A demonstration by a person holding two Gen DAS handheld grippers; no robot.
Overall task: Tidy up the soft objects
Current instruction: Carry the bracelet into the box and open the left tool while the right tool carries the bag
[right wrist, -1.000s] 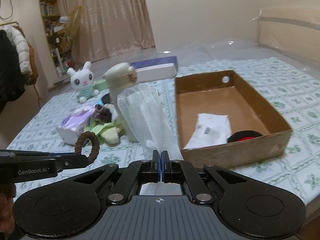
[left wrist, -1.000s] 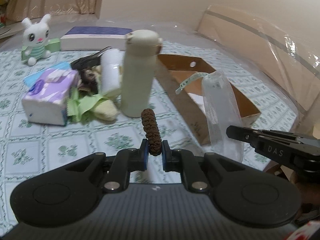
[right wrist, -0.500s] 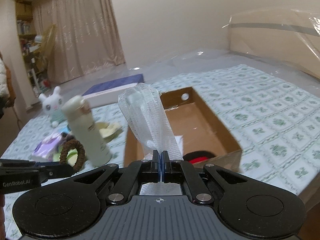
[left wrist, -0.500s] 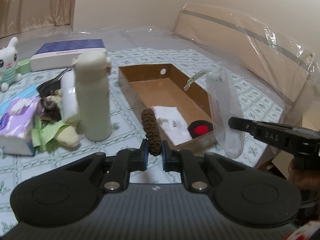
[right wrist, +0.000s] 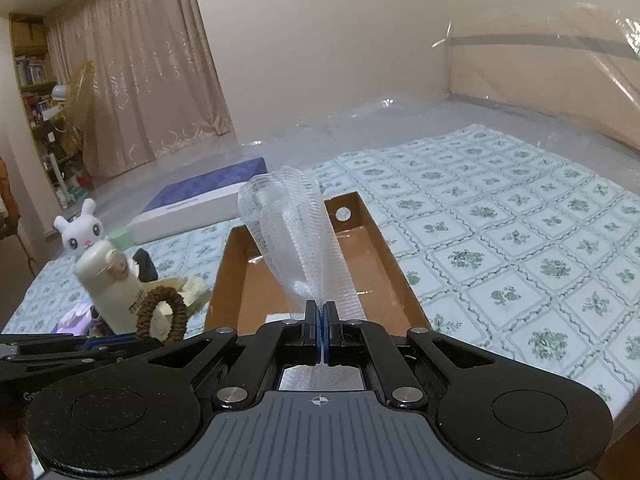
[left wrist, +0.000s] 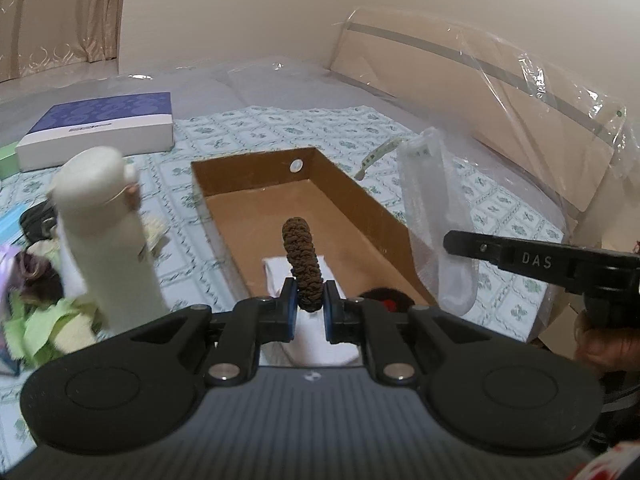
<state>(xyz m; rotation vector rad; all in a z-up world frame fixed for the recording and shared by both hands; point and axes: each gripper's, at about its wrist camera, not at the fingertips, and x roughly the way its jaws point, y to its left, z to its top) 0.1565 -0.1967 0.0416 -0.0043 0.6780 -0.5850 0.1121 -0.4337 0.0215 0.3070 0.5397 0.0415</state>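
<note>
Left wrist view: my left gripper (left wrist: 310, 306) pinches a brown scrunchie (left wrist: 303, 264) above the cardboard box (left wrist: 372, 216). At three o'clock my right gripper (right wrist: 321, 326) clamps a clear mesh pouch (right wrist: 296, 240) over that box; a cream bottle (left wrist: 106, 240) stands at nine o'clock.

Warm, even indoor light, soft shadows. Strong fisheye bending at the edges. The tall cream plastic bottle (left wrist: 105, 236) smears with motion blur; glare streaks the clear plastic sheet (left wrist: 536, 80) behind it.
</note>
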